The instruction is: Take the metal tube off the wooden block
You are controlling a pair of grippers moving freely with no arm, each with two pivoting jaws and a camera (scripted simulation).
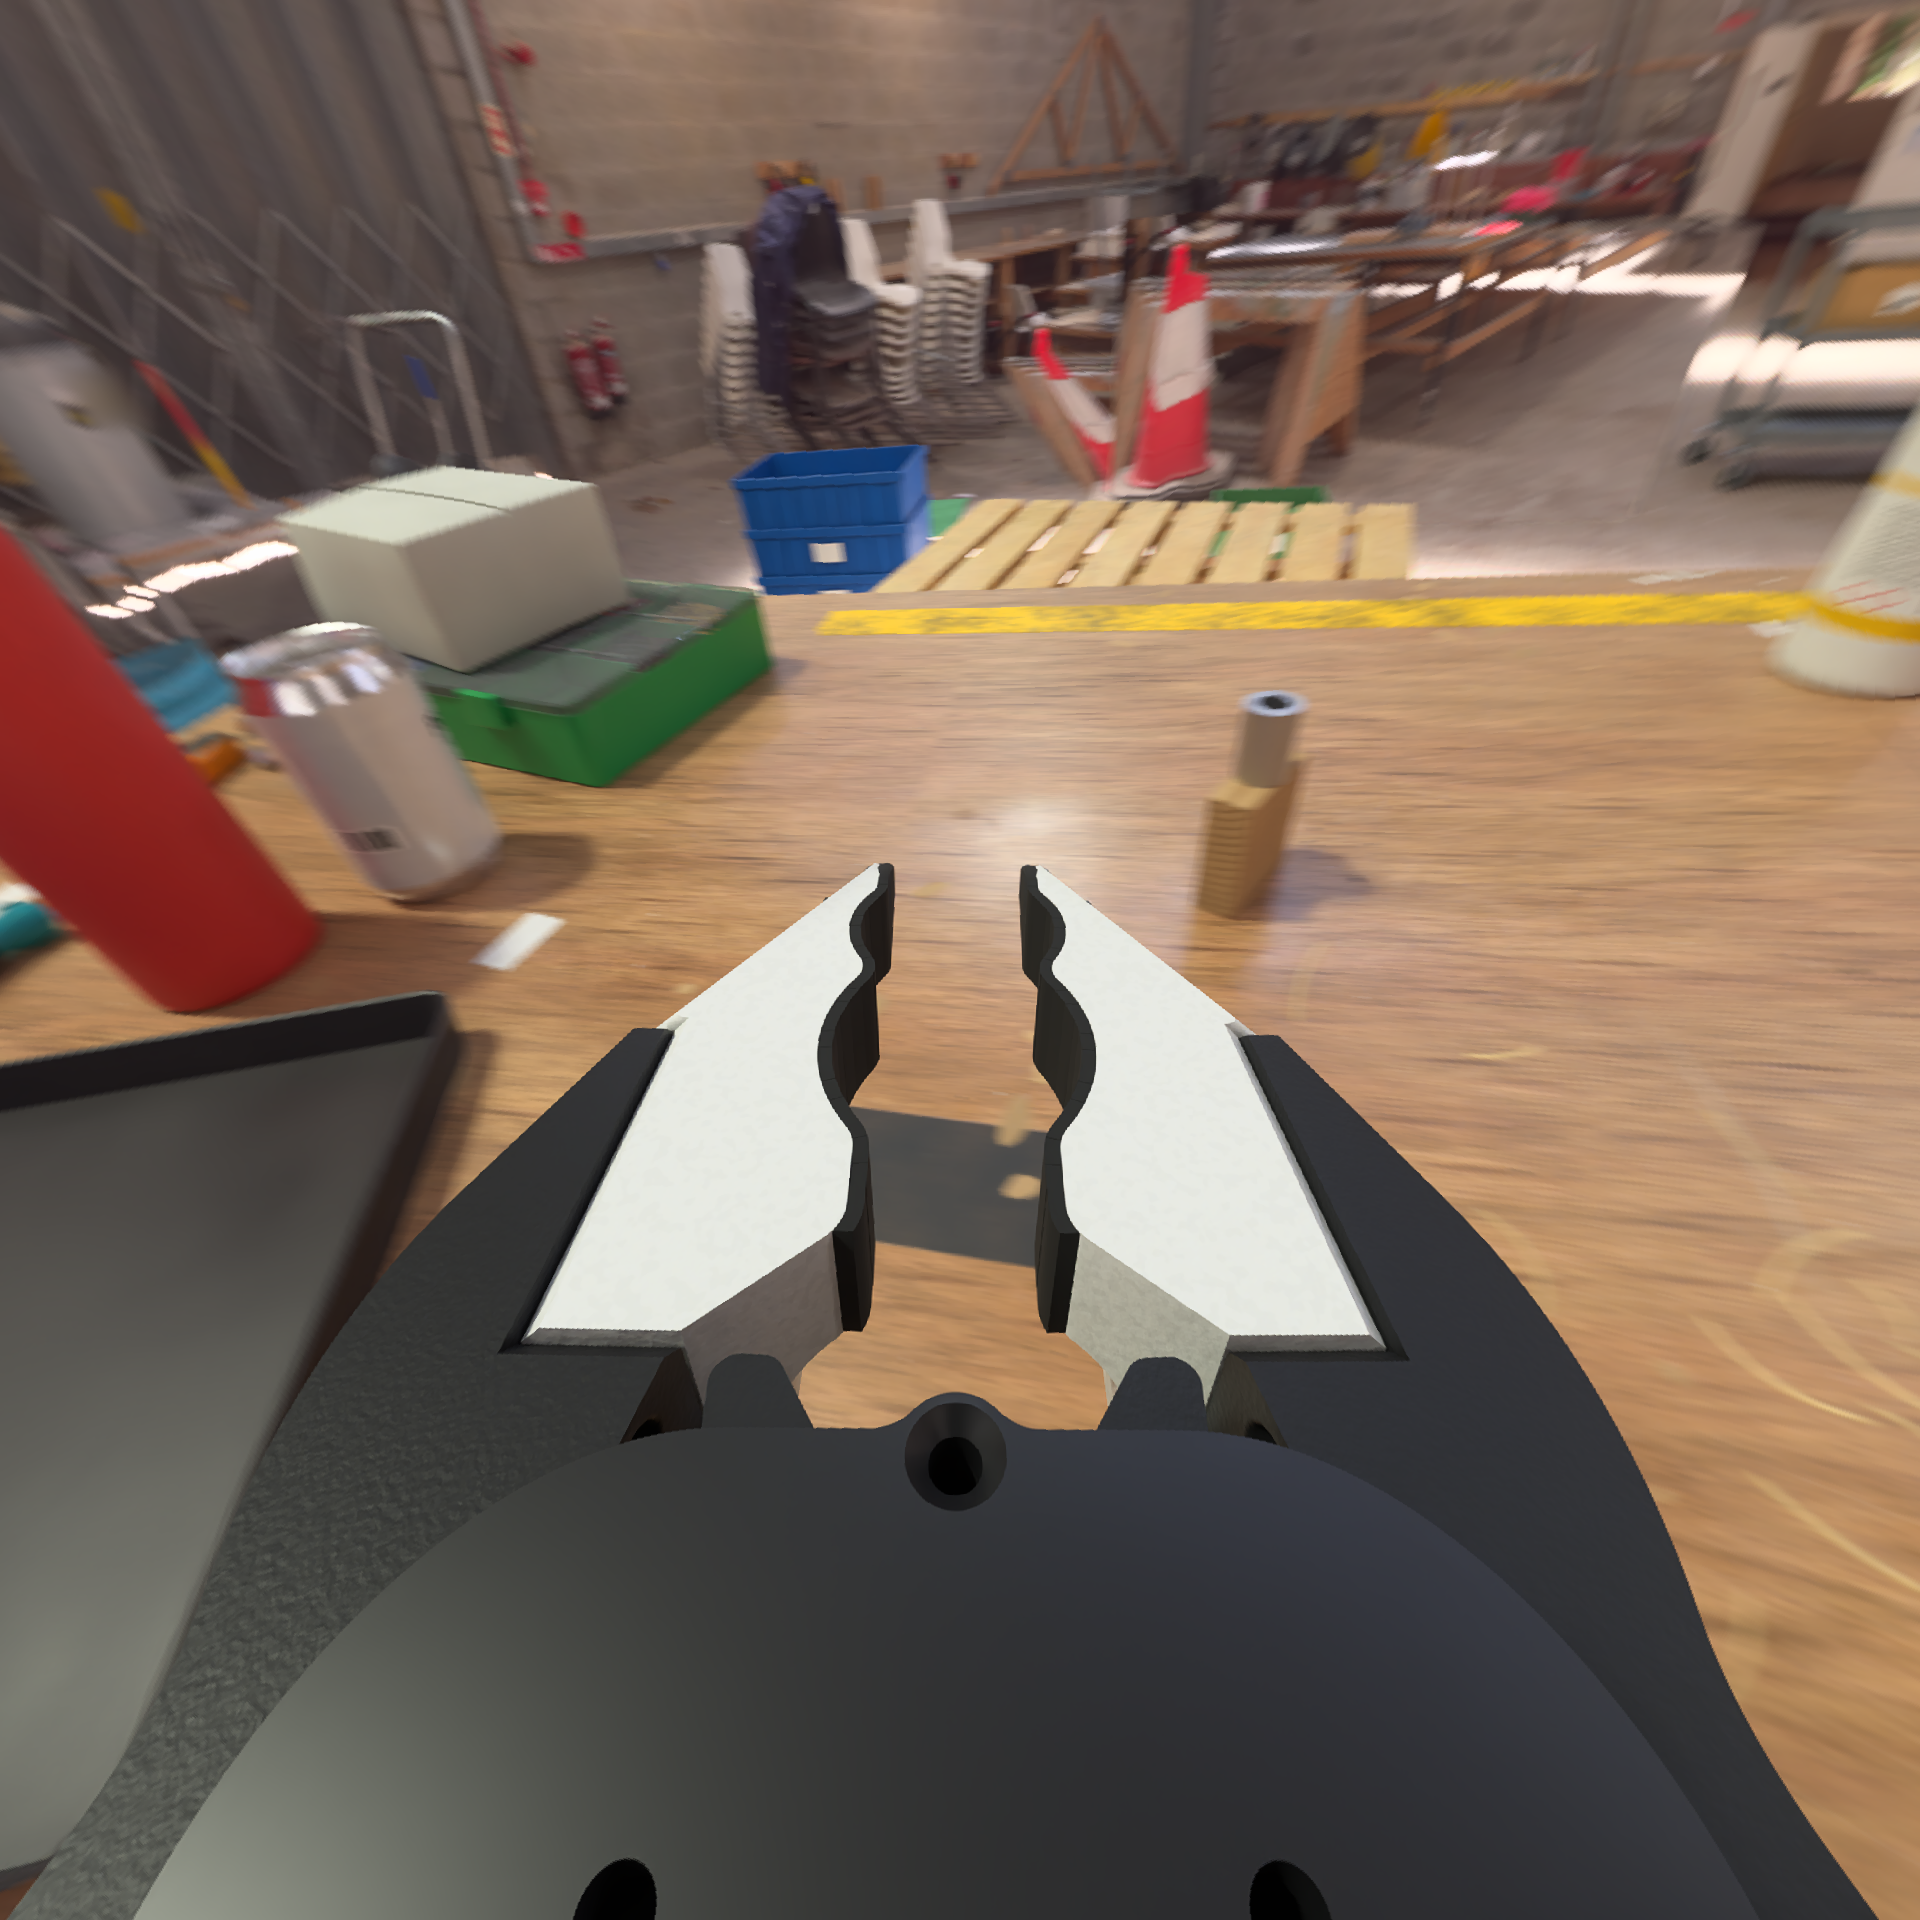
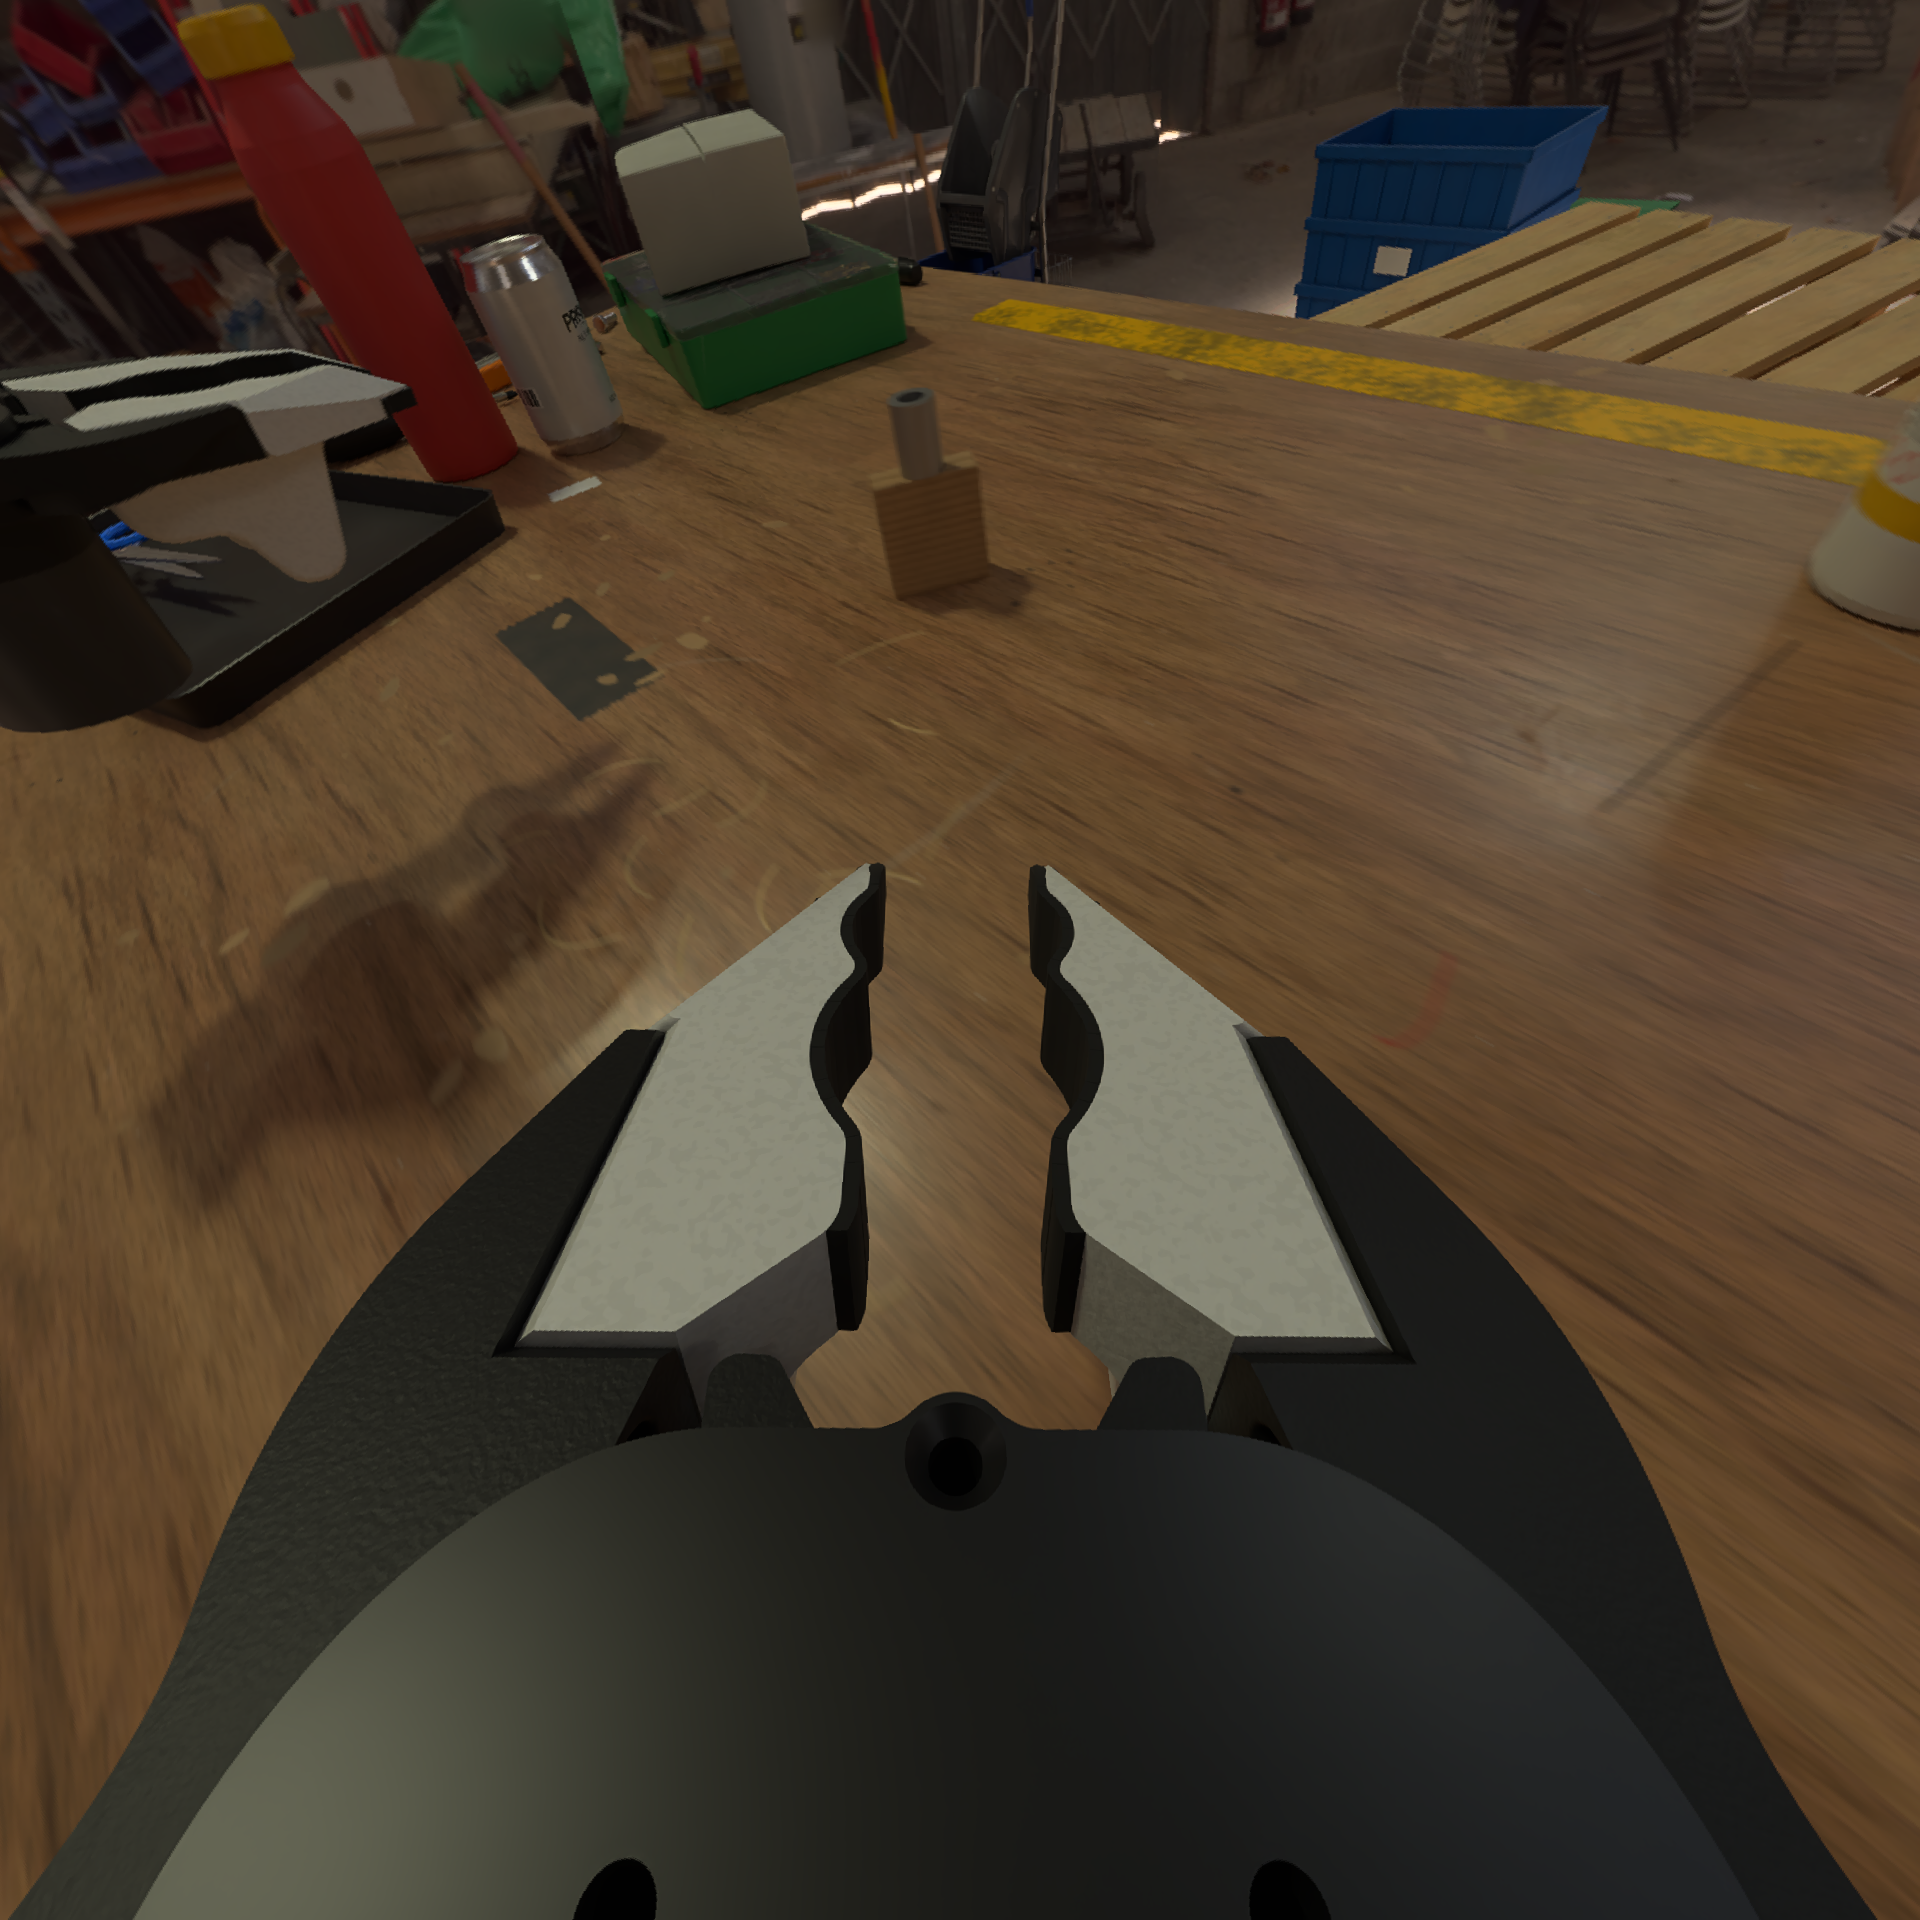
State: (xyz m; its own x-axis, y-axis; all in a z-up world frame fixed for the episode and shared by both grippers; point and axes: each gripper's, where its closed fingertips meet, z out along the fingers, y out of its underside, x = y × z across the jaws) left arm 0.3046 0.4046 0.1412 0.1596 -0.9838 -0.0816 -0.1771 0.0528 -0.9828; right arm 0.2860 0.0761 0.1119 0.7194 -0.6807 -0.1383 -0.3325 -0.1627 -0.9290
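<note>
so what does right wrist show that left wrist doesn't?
Only the right wrist view shows the left gripper from outside, above the black tray, and the red bottle's yellow cap.
Only the left wrist view shows the traffic cones and stacked chairs in the background.
Both show the metal tube upright on the wooden block, the can, the green case, and their own gripper open and empty, right gripper included.

Workshop: block wall (image 1: 831, 94), stacked chairs (image 1: 935, 312), blue crates (image 1: 831, 514).
</note>
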